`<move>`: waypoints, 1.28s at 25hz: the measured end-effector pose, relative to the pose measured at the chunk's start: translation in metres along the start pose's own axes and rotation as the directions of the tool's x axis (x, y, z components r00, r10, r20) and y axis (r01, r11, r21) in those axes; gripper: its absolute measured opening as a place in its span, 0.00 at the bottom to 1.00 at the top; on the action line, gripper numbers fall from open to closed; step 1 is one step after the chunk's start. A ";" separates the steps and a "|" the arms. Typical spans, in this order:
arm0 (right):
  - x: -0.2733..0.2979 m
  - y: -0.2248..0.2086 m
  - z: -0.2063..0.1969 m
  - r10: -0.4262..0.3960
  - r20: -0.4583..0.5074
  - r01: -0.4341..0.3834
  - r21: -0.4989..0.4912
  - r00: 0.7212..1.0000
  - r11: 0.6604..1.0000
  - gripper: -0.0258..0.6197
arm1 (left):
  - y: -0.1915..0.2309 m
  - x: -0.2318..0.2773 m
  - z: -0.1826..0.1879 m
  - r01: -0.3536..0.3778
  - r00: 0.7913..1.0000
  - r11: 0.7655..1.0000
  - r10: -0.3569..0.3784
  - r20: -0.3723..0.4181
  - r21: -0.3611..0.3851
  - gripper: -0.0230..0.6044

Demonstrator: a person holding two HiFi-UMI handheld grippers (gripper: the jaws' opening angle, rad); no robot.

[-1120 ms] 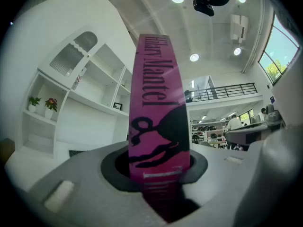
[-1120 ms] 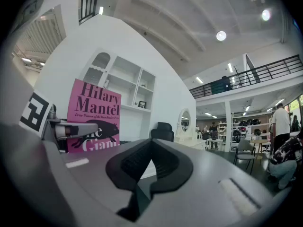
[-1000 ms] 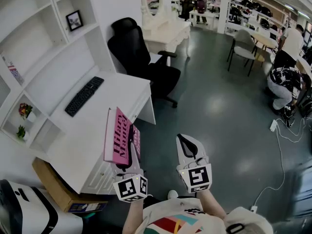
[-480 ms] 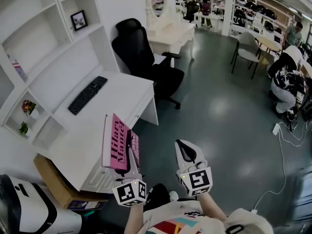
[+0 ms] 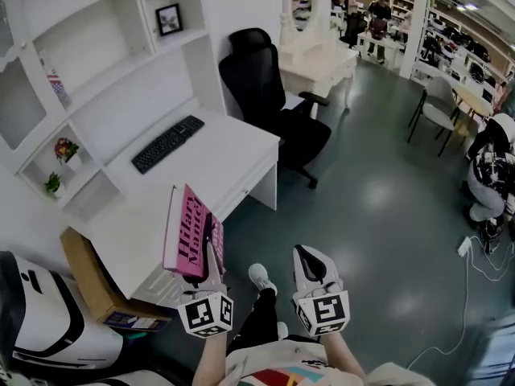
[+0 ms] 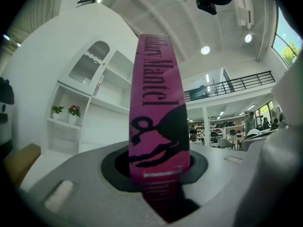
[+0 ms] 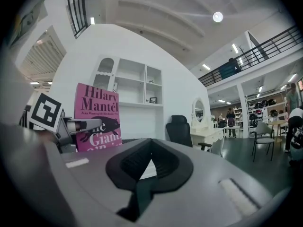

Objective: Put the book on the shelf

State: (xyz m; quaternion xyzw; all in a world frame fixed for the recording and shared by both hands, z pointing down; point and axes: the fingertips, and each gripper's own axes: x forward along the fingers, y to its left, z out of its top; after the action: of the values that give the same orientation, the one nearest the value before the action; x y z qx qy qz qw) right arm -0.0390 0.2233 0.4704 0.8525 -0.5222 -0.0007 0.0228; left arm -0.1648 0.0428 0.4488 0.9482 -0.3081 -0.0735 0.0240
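A pink book [image 5: 187,230] with black lettering stands upright, and my left gripper [image 5: 211,254] is shut on its lower edge. It hangs over the front corner of the white desk [image 5: 233,155]. In the left gripper view the book's spine [image 6: 158,112] rises between the jaws and fills the middle. The white shelf unit [image 5: 92,63] stands behind the desk, left of the book. My right gripper [image 5: 306,257] hangs beside it over the floor, shut with nothing in it. The right gripper view shows the book's cover [image 7: 97,117] at the left.
A black keyboard [image 5: 167,143] lies on the desk. A black office chair [image 5: 273,95] stands at the desk's far end. Small plants [image 5: 63,148] and a picture frame [image 5: 169,18] sit in shelf cubbies. A cardboard box [image 5: 88,284] lies under the desk's near end. People sit at the far right.
The desk and shelves have slid rightward and closer in the head view, and a foot now shows below. The book stays upright in the left gripper. The right gripper has sunk a little.
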 end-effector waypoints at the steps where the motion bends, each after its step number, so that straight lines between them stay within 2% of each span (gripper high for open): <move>1: 0.004 0.001 -0.001 0.008 -0.002 -0.008 0.003 1.000 1.000 0.04 | 0.004 0.002 0.000 -0.010 1.000 1.000 0.010 0.001 0.003 0.26; 9: 0.042 -0.002 -0.005 0.072 -0.019 -0.072 0.007 0.997 0.997 0.04 | 0.015 0.033 0.000 -0.048 0.999 0.999 0.047 0.011 0.020 0.26; 17: 0.099 -0.011 -0.005 0.133 -0.037 -0.134 -0.035 0.990 0.990 0.04 | 0.030 0.082 -0.007 -0.095 0.995 0.995 0.095 0.025 0.008 0.26; 26: 0.212 -0.033 0.012 0.228 -0.020 -0.229 -0.081 0.973 0.970 0.04 | 0.068 0.164 -0.013 -0.203 0.978 0.979 0.203 0.045 -0.003 0.26; 32: 0.304 -0.020 0.025 0.347 -0.007 -0.345 -0.123 0.938 0.930 0.04 | 0.108 0.212 -0.005 -0.291 0.953 0.957 0.289 0.093 0.010 0.26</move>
State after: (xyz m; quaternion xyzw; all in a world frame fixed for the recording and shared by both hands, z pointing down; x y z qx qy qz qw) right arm 0.1165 -0.0391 0.4513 0.7441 -0.6634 -0.0352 0.0708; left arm -0.0573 -0.1686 0.4369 0.8887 -0.4454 -0.1084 0.0092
